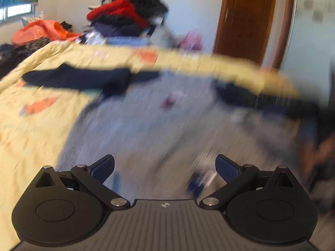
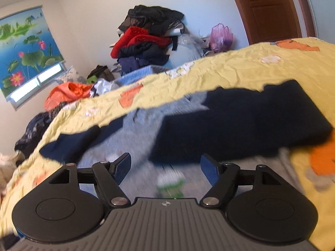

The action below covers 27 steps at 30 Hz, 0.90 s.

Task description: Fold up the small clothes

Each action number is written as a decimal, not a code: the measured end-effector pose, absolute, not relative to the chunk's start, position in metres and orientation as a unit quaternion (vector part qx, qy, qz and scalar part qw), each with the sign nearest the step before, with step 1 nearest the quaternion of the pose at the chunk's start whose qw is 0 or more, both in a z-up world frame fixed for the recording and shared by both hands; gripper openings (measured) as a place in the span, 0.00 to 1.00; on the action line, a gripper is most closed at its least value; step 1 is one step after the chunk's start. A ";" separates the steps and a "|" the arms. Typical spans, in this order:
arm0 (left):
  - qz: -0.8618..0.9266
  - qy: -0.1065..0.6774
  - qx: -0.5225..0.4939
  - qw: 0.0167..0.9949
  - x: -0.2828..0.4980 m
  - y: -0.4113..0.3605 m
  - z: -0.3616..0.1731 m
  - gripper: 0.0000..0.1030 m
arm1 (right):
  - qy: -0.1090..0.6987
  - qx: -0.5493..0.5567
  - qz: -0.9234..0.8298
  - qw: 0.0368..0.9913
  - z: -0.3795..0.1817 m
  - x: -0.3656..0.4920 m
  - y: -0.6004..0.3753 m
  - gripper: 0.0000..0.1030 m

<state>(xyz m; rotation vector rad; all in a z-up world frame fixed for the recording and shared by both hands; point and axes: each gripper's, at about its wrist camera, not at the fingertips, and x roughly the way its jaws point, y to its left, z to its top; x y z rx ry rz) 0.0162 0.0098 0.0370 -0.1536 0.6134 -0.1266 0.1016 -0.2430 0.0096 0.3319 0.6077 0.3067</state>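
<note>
A small grey sweater [image 1: 150,121] with dark navy sleeves [image 1: 75,79] lies spread on a yellow bedspread [image 1: 31,113]. In the blurred left wrist view my left gripper [image 1: 165,169] is open and empty just above the sweater's lower body. In the right wrist view the sweater [image 2: 138,129] lies with one navy sleeve [image 2: 240,123] folded across it and the other [image 2: 71,144] at the left. My right gripper [image 2: 165,167] is open and empty over its hem, near a green and white patch [image 2: 170,185].
A pile of red and dark clothes [image 2: 146,41] stands against the far wall beyond the bed. An orange bag [image 2: 67,94] and a pink bag [image 2: 220,36] lie near it. A brown door [image 2: 270,8] is at the right.
</note>
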 end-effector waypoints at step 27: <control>-0.155 0.479 -0.270 0.821 0.249 -0.062 0.013 0.07 | 0.292 0.183 0.185 0.921 -0.002 0.082 -0.252 0.92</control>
